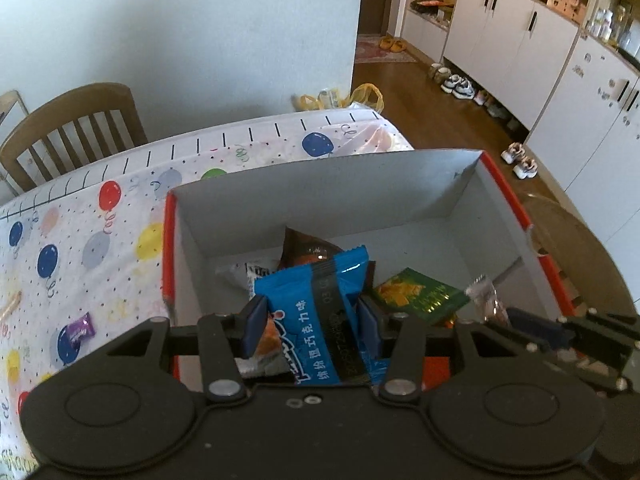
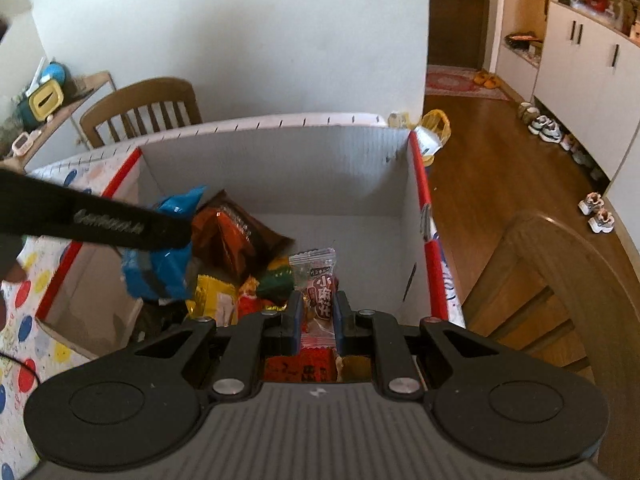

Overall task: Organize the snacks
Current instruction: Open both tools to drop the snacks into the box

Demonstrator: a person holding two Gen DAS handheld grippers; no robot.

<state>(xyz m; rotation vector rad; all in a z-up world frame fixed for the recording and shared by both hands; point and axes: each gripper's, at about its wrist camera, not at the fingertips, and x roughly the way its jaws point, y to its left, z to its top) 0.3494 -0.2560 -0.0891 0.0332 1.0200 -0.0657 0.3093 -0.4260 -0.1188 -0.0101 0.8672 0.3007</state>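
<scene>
Left tongs point(image 1: 311, 322) clamped on a blue snack packet point(image 1: 316, 312), held above the open cardboard box point(image 1: 328, 184). Right tongs point(image 2: 318, 316) clamped on a small clear-and-red candy packet point(image 2: 320, 292), also over the box interior.

Inside the box: brown packet point(image 2: 236, 236) leaning near the back, green packet point(image 1: 420, 294) to the right, yellow packet point(image 2: 214, 300) and other wrappers piled on the floor of the box. From the right wrist view the left tongs' arm crosses in from the left with the blue packet just beside the brown one.

Box sits on the worktop, on a balloon-print cloth point(image 1: 80, 248). One purple candy point(image 1: 81, 327) lies on the cloth left of the box. Wooden chair point(image 1: 76, 128) behind the worktop.
</scene>
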